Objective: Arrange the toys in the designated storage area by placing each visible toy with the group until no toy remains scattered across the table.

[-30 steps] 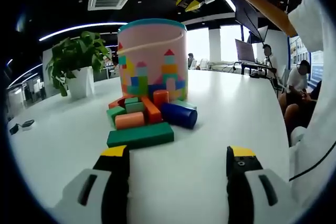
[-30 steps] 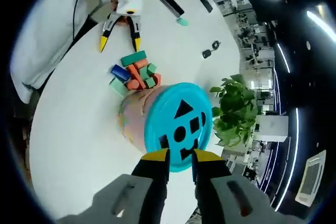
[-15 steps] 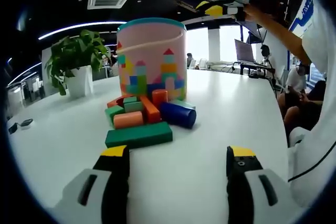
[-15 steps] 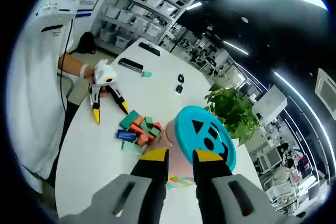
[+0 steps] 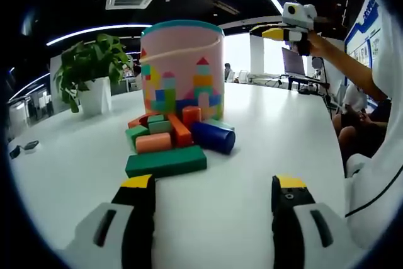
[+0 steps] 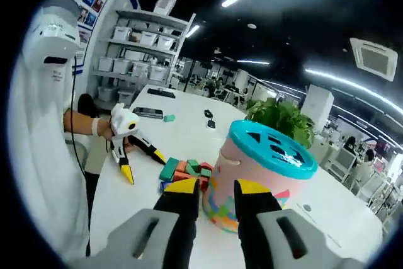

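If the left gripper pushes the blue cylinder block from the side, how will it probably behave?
The blue cylinder block lies on its side on the smooth white table, so it would probably roll rather than slide. It rests against the orange block, which may stop it that way. It looks like a light toy, so a gentle push should do.

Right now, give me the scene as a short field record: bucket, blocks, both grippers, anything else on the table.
bucket: pink bucket, upright on the white table, teal shape-sorter lid on
blocks: pile at the bucket's foot; long green block nearest the left gripper, blue cylinder beside it
left gripper: open, empty, low over the table, facing the pile
right gripper: raised beside the bucket, jaws narrowly apart, nothing between them
other: potted plant, phone, small items far off
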The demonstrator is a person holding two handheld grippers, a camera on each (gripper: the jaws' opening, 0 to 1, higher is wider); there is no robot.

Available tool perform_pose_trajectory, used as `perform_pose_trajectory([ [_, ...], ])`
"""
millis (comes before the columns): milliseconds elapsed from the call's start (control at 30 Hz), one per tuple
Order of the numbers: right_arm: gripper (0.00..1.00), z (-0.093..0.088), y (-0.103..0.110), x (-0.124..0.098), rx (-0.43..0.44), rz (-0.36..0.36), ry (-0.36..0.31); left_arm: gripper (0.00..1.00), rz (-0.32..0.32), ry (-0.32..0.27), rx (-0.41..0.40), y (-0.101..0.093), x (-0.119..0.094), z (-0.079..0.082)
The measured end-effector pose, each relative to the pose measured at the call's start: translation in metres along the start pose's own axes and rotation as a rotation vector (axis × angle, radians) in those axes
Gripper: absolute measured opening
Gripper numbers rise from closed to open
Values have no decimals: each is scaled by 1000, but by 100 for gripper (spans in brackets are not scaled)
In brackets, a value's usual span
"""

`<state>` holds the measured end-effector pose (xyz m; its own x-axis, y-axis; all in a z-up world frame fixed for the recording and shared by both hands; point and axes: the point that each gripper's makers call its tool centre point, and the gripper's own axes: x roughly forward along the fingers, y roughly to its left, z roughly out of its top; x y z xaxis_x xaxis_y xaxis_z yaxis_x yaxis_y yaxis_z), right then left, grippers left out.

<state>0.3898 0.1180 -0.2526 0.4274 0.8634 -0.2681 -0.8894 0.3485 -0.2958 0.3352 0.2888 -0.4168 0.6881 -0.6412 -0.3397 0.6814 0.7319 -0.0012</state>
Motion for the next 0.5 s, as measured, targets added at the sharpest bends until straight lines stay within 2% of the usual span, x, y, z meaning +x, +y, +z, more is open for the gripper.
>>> perform_pose_trajectory([
  [167,23,-6,7,1,70,-14,-55,78,2,1,-2,0,0,0],
  [300,23,-9,11,3,192,-30,-128,77,2,1,-3,0,0,0],
  [433,23,-15,19,10,251,-32,-161,77,5,0,-1,1,0,0],
  [500,25,-18,26,17,311,-34,-202,77,3,1,-3,0,0,0],
])
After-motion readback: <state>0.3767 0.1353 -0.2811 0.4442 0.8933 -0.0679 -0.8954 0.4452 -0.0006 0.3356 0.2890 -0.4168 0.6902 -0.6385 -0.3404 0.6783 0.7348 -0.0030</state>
